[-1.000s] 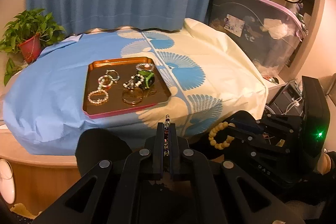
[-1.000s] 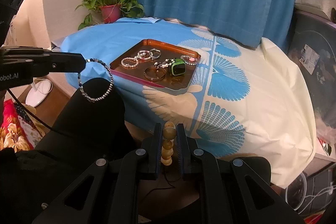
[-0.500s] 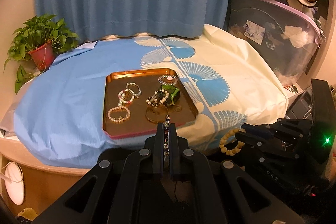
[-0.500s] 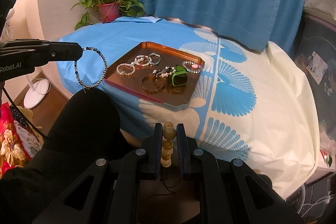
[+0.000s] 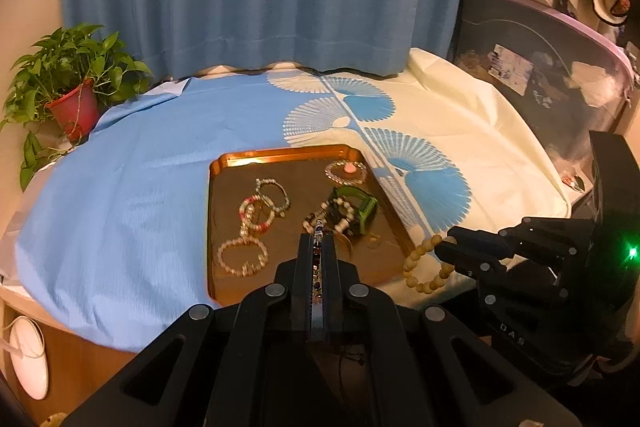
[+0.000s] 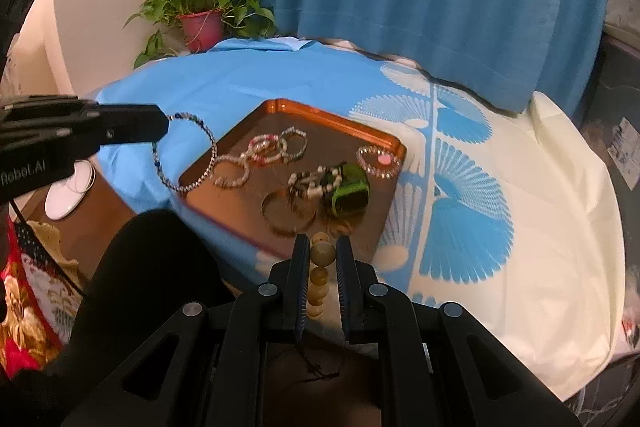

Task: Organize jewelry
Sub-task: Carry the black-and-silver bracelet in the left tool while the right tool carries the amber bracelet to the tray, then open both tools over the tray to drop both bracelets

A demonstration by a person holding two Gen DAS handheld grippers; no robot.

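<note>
Your left gripper (image 5: pixel 319 239) is clamped on a thin beaded bracelet (image 6: pixel 186 151), your right gripper (image 6: pixel 322 253) on a wooden bead bracelet (image 5: pixel 424 265), both seemingly above the tray (image 5: pixel 280 154).

Stuff you can't really make out here

The thin blue-and-silver beaded bracelet (image 5: pixel 318 259) is mostly buried between the left gripper's (image 5: pixel 319 241) fingers, the copper-coloured metal tray's (image 6: pixel 340 125) near edge sits behind the right gripper (image 6: pixel 322 247), and the black-and-white bead tangle (image 6: pixel 314 183) is too blurry to sort out.
</note>
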